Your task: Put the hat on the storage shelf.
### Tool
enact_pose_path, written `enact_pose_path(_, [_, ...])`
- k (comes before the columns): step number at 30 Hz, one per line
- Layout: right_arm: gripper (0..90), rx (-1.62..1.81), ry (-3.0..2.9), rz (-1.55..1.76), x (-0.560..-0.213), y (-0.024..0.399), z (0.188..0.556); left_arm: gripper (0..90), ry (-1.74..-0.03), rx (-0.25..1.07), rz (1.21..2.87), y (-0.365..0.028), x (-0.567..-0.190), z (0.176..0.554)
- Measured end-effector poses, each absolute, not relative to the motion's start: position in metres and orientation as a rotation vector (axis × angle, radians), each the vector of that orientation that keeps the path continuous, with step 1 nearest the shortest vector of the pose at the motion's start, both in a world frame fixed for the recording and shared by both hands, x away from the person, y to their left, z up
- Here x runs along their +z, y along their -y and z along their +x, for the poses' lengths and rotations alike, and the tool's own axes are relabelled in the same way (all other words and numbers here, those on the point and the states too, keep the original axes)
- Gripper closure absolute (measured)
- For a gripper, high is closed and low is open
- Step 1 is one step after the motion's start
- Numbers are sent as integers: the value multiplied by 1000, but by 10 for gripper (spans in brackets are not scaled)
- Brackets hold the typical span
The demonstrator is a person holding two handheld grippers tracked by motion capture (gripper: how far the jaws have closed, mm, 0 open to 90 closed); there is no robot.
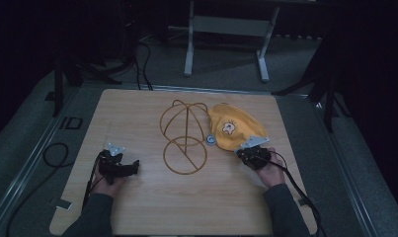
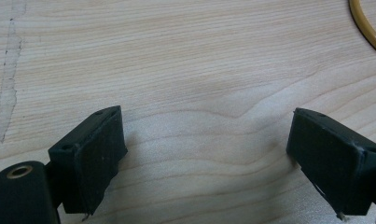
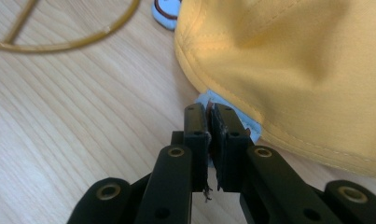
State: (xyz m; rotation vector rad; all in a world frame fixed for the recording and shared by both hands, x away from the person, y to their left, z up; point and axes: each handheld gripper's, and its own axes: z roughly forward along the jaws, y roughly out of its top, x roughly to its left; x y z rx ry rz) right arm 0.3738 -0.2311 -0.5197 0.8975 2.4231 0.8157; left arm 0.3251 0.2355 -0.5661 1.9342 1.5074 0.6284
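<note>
Pinching so little of the yellow cap (image 1: 234, 129) is your main risk: your right gripper (image 3: 209, 135) has its jaws clenched on a thin brown strap and a pale blue tab at the cap's near rim, and only the jaw tips seem to have it. If you lift or drag fast, I judge that strip could slide out, or the soft fabric could sag and fold, so the cap comes up lopsided.

The cap lies flat on the wooden table (image 1: 137, 207), just to the right of the wire hat stand (image 1: 184, 138), its left edge about touching the frame's dome. A second blue tab (image 1: 212, 140) sits between cap and stand. That closeness is the next hazard: swing the cap leftward low and the loose strap or brim may snag a wire, and the light frame looks easy to tip or shove.

Your left gripper (image 1: 118, 165) is well to the left of the stand, resting on the table with jaws released and nothing between them. It steadies nothing there, so a snag would likely move the stand unless you bring that hand over first.
</note>
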Motion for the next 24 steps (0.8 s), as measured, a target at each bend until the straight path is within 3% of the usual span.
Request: enact_pose_path(24, [854, 962, -2310, 895, -465, 218, 381, 115, -1510, 627, 1929, -235, -566, 325])
